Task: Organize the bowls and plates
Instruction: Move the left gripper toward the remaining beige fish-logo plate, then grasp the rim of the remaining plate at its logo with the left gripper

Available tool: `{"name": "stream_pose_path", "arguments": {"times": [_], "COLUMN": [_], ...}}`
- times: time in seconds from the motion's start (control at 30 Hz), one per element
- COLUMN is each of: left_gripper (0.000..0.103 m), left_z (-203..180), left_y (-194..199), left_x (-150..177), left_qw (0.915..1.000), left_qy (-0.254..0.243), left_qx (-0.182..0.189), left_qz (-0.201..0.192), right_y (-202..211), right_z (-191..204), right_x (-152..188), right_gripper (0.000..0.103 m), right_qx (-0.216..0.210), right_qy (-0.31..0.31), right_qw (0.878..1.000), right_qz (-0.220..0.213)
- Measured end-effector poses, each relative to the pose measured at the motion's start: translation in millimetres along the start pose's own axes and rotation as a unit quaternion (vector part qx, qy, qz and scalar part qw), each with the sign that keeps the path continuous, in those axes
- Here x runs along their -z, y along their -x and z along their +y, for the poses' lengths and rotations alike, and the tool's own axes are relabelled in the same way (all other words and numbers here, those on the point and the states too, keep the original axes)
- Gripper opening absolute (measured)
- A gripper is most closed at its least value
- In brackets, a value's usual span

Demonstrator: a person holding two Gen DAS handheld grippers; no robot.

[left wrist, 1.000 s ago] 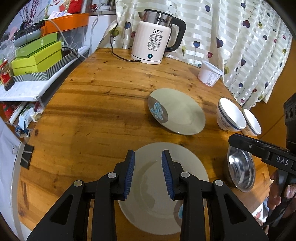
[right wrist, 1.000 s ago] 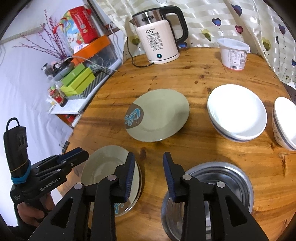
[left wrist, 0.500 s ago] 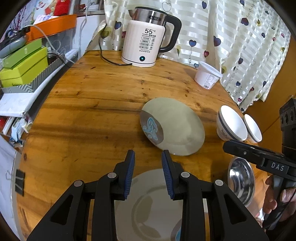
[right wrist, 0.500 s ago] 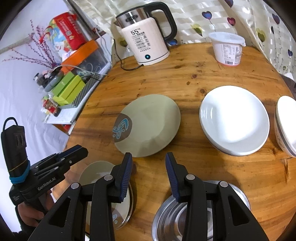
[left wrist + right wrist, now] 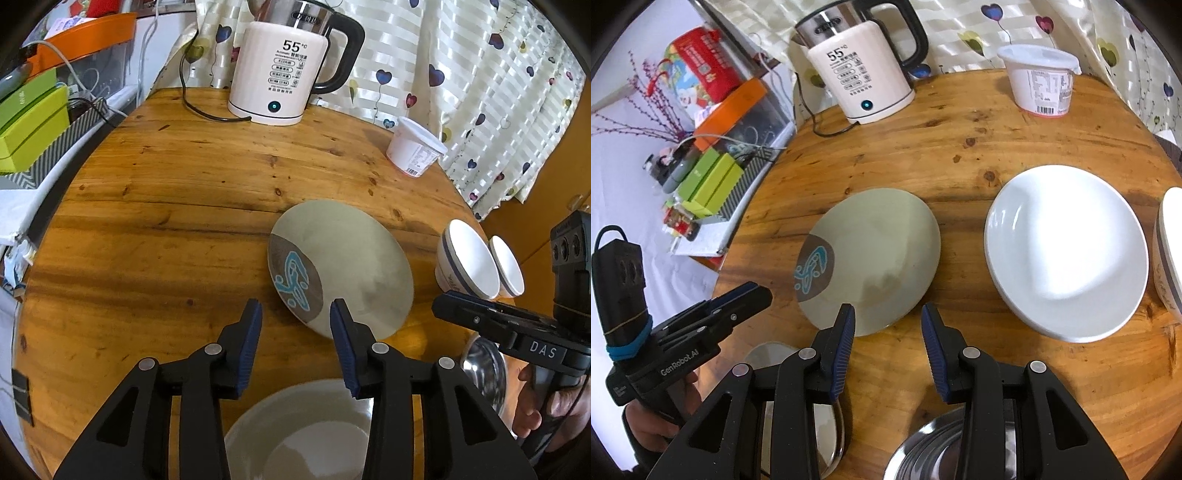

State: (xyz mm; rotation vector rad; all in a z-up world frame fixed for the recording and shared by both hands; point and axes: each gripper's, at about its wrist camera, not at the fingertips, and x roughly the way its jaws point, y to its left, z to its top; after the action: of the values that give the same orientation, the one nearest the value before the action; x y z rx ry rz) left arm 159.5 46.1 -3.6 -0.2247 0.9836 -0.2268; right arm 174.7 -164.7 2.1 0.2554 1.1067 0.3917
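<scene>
Left wrist view: left gripper (image 5: 295, 314) empty, jaws just opened wider, above the near rim of the grey plate (image 5: 343, 266) at table centre. Right wrist view: right gripper (image 5: 888, 321) part-open, empty, near the same plate; white bowl (image 5: 1067, 251) to the right. Plate judged stiff, glazed, slippery, breakable; pinch it at the raised near rim.

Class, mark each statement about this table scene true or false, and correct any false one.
1. The grey-green plate carries a blue pattern near its rim. True.
2. The kettle lies on its side. False: it stands upright.
3. The left gripper grips a plate. False: its jaws are open, nothing between them.
4. The white tub has its lid on. True.
5. The right gripper holds the white bowl. False: its jaws are empty.
</scene>
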Motion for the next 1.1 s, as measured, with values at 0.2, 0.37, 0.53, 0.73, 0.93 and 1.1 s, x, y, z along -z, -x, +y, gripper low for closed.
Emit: {"name": "stream_pose_path", "arguments": {"times": [0.2, 0.37, 0.53, 0.73, 0.93, 1.1], "left_gripper": [0.04, 0.04, 0.04, 0.04, 0.04, 0.04], "left_z": [6, 6, 7, 10, 11, 8], "left_y": [-16, -26, -34, -42, -48, -53], "left_x": [-8, -14, -20, -25, -27, -30], "left_qw": [0.9999, 0.9997, 0.9996, 0.9994, 0.9993, 0.9992], "left_qy": [0.006, 0.004, 0.001, 0.002, -0.001, -0.01], "left_qx": [0.004, 0.003, 0.001, -0.001, 0.005, 0.009], "left_qz": [0.014, 0.023, 0.027, 0.034, 0.037, 0.038], "right_y": [-10, -17, -24, -31, -37, -41], "right_z": [-4, -6, -7, -4, -1, 0], "right_x": [-5, -10, -12, -15, -18, -22], "right_gripper": [0.037, 0.037, 0.037, 0.037, 0.037, 0.037], "right_qx": [0.004, 0.011, 0.019, 0.021, 0.03, 0.037], "right_qy": [-0.008, -0.012, -0.013, -0.01, -0.008, -0.008], "right_qw": [1.0, 1.0, 0.999, 0.999, 0.999, 0.998], "right_qz": [0.011, 0.018, 0.027, 0.035, 0.039, 0.04]}}
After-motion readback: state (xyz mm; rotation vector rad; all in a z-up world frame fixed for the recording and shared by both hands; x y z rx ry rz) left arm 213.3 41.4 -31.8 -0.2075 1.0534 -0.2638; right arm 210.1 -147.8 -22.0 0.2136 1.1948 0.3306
